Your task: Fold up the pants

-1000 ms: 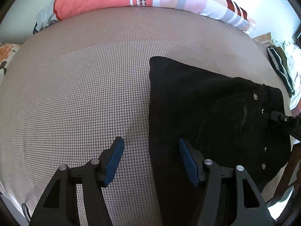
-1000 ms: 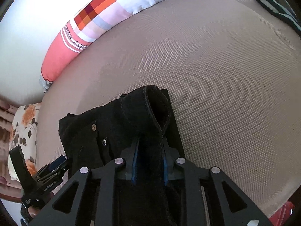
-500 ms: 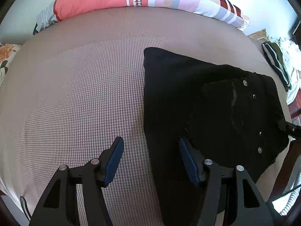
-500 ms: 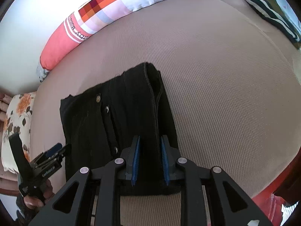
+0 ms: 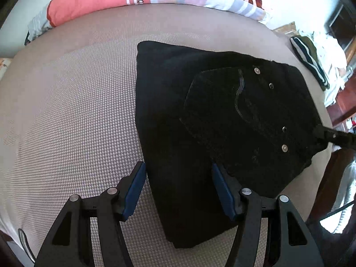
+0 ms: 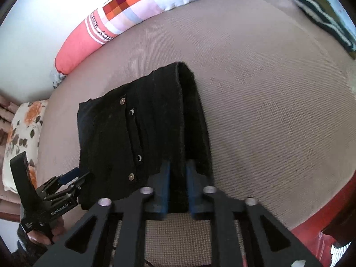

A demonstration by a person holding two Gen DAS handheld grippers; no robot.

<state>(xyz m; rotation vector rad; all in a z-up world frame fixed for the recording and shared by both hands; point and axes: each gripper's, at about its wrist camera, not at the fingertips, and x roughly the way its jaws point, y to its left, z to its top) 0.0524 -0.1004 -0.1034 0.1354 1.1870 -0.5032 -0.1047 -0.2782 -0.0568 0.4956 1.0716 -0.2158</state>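
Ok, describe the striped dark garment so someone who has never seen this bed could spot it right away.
Start at the long coral patchwork pillow along the bed's far edge and follow it to its pale end. Just past it, at the mattress corner, lies the striped dark garment. Unlike the plain black pants with metal rivets mid-bed, it carries pale stripes.
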